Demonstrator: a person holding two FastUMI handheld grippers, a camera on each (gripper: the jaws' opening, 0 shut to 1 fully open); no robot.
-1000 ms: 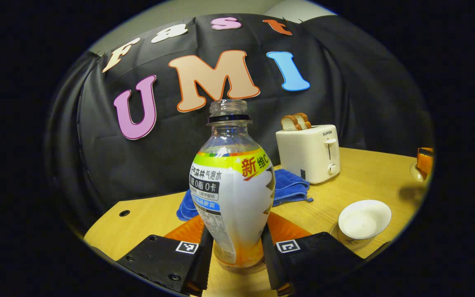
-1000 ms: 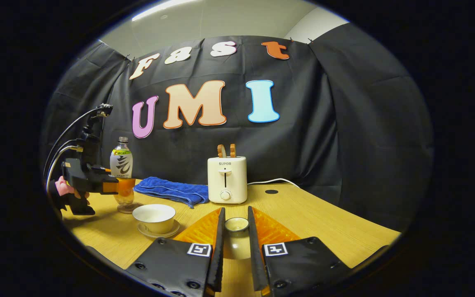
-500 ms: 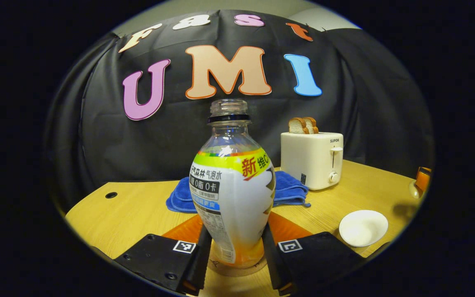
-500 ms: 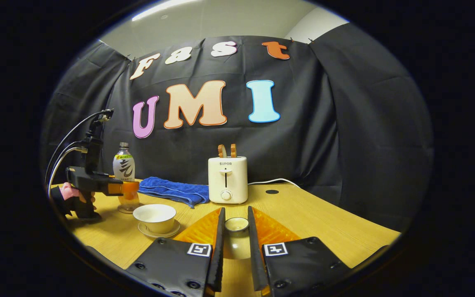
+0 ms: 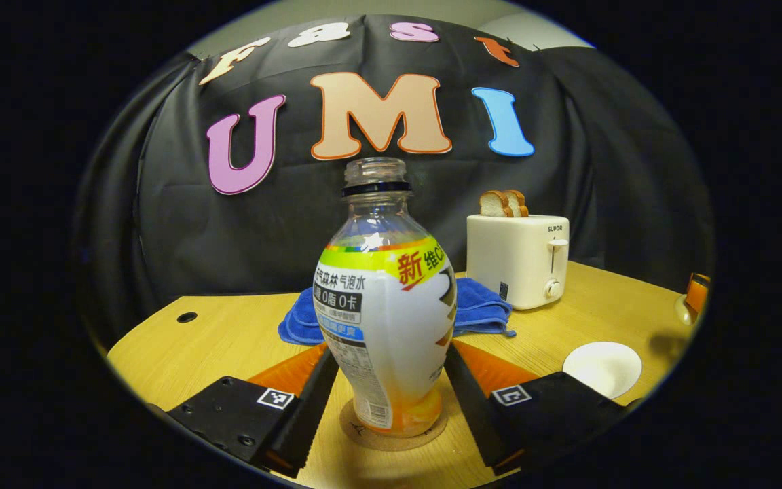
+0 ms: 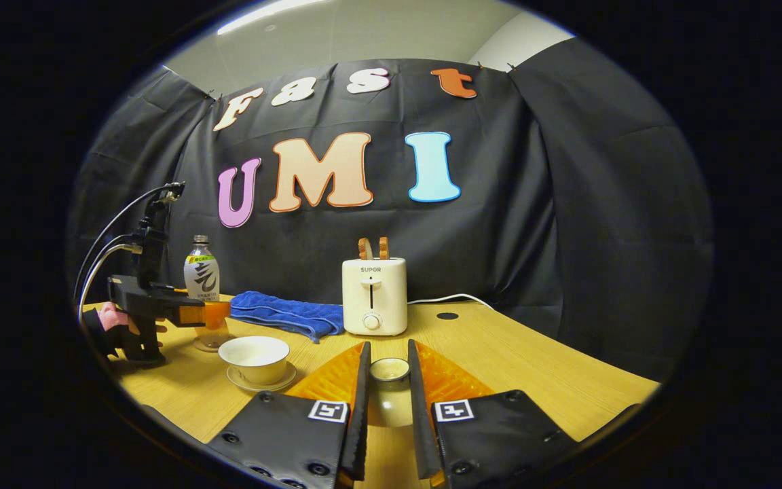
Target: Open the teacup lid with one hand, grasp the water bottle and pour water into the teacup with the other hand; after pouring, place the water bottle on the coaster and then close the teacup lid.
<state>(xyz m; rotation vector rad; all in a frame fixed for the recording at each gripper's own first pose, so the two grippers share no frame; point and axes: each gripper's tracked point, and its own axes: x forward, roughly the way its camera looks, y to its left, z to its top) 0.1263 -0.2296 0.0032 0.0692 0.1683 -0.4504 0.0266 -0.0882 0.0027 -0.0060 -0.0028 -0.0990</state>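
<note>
Standing upright on the round coaster (image 5: 391, 435), the uncapped water bottle (image 5: 385, 319) sits between the left gripper (image 5: 391, 401), whose jaws are spread with a gap showing on each side of the bottle's base, so neither finger presses it. In the left gripper view a blue towel (image 5: 479, 309) lies on the worktop (image 5: 228, 339) behind the bottle, a white toaster (image 5: 518, 261) with two bread slices stands farther right, and the open teacup (image 5: 603, 367) shows near the right edge. In the right gripper view the right gripper (image 6: 389, 401) has its jaws pinching the teacup lid (image 6: 389, 370) by its small knob, held above the worktop near the camera. To the left in that view the teacup (image 6: 255, 356) sits on its saucer (image 6: 255, 382), uncovered, and beyond it the water bottle (image 6: 201, 275) stands on the far left of the worktop, with a hand (image 6: 116, 322) holding the left gripper (image 6: 211, 314) around its lower part.
</note>
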